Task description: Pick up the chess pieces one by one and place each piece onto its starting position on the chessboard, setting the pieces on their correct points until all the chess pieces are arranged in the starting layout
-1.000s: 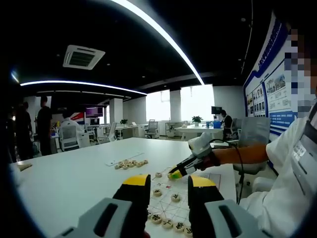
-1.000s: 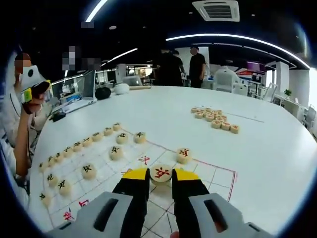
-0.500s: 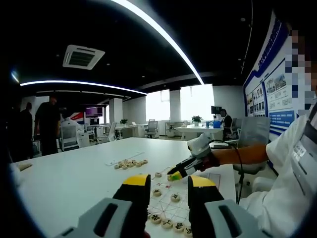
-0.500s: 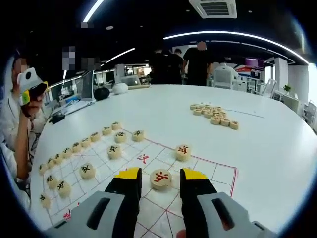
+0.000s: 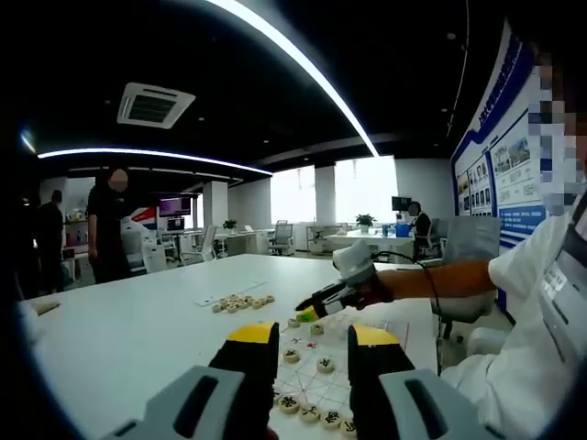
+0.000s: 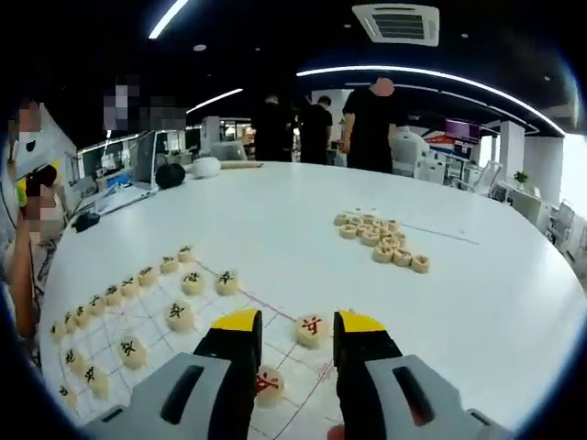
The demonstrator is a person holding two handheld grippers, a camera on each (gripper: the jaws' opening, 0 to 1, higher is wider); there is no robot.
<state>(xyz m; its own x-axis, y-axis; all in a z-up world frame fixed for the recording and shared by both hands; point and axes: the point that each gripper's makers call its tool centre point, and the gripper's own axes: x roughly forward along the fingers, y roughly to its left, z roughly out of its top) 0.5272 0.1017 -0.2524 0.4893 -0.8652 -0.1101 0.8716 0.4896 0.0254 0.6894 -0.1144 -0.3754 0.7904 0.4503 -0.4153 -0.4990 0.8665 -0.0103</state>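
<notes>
Both pairs of yellow-tipped black jaws stand parted with nothing between them. Your right gripper [image 6: 295, 323] hangs over the near right part of the white paper chessboard with red grid lines [image 6: 303, 396]. In the gap between its tips, lower down on the board, you see a round cream wooden piece with a red character [image 6: 312, 329]; the jaws do not touch it. A second red-marked cream piece [image 6: 268, 384] lies nearer, beside the left jaw. To the left, a row of cream discs with black characters [image 6: 119, 289] runs along the board's far left edge, with several more black-marked discs [image 6: 180, 314] set inside that row. Far right on the white table [image 6: 477, 302], well apart from the board, a loose cluster of unplaced cream pieces [image 6: 381, 243] waits.

Your left gripper [image 5: 314, 333] is held above the near edge of the board [image 5: 323, 383], empty, with black-marked discs [image 5: 310, 410] below and between its tips. In the left gripper view your right gripper [image 5: 308, 314] reaches in from the right over the board's far part. The loose cluster [image 5: 242, 302] lies to the far left on the table [image 5: 128, 330]. People in dark clothes [image 6: 371, 128] stand at the far side of the table.
</notes>
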